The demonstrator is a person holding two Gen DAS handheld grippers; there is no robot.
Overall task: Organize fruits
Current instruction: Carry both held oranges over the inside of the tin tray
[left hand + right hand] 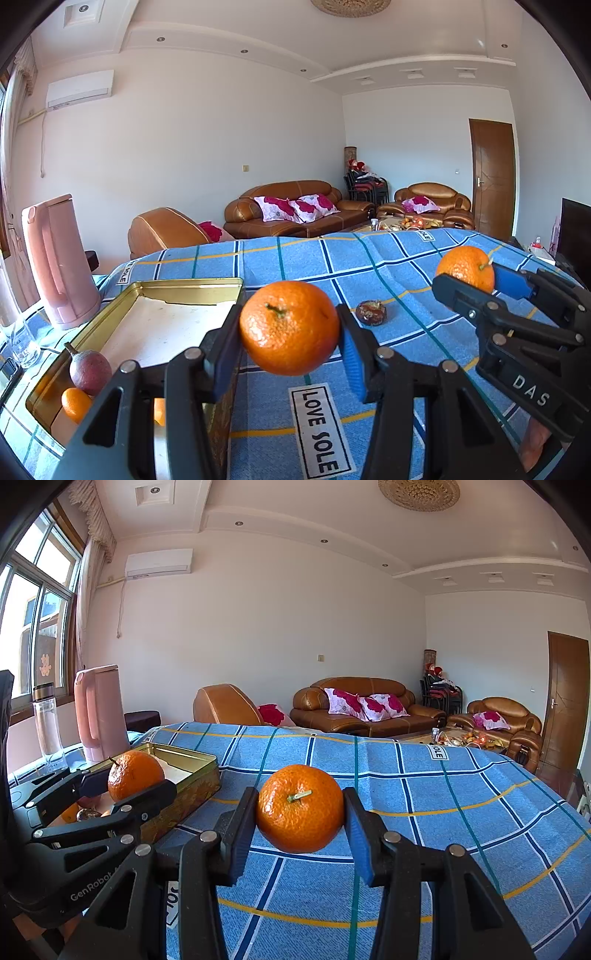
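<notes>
My left gripper (290, 334) is shut on a mandarin (288, 321) with a short green stem, held in the air beside the right wall of a gold tin (184, 286). In the tin's near corner lie a purple passion fruit (90, 371) and a small orange (75, 404). A dark, shrivelled fruit (371, 312) rests on the blue checked cloth (369, 258). My right gripper (300, 814) is shut on a second mandarin (300, 805), held above the cloth. The right wrist view shows the left gripper (129, 782) with its mandarin (135, 773) in front of the tin (195, 775).
A pink kettle (61, 262) stands left of the tin beside a clear glass (22, 339). A clear bottle (46, 723) stands near the window. Behind the table's far edge are brown sofas (284, 210) and a wooden door (493, 173).
</notes>
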